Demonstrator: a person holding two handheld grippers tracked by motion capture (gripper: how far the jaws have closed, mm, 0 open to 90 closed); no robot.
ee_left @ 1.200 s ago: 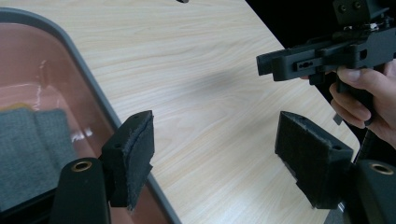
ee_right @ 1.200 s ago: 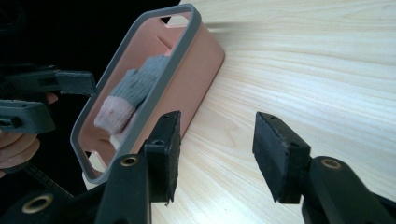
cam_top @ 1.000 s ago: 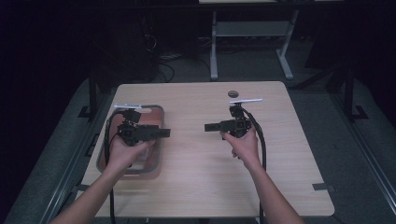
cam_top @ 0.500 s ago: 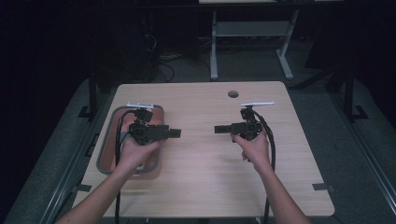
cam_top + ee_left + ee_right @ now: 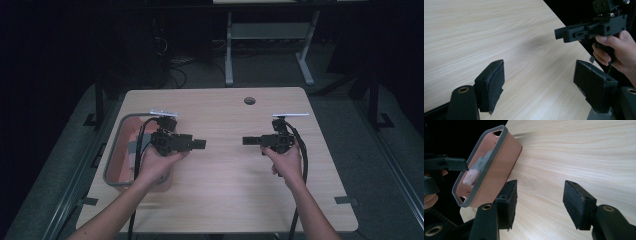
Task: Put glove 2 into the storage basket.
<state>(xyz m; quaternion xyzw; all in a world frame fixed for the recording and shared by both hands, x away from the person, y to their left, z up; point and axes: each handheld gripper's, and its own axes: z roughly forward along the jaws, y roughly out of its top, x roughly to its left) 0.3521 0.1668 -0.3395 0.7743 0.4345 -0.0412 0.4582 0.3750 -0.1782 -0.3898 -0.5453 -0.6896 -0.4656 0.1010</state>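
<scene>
**Both grippers facing each other, empty, over the table**

I am holding my left gripper beside the pink basin at the table's left edge, jaws wide apart, gripping nothing. My right gripper is hovering nearer the right edge; its jaws have just been opening, nothing between them. A pale cloth is lying inside the basin.

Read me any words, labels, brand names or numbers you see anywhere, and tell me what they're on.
None: no readable text, label, brand or number appears on the pink bin, the wooden table, the left gripper or the right gripper.
</scene>
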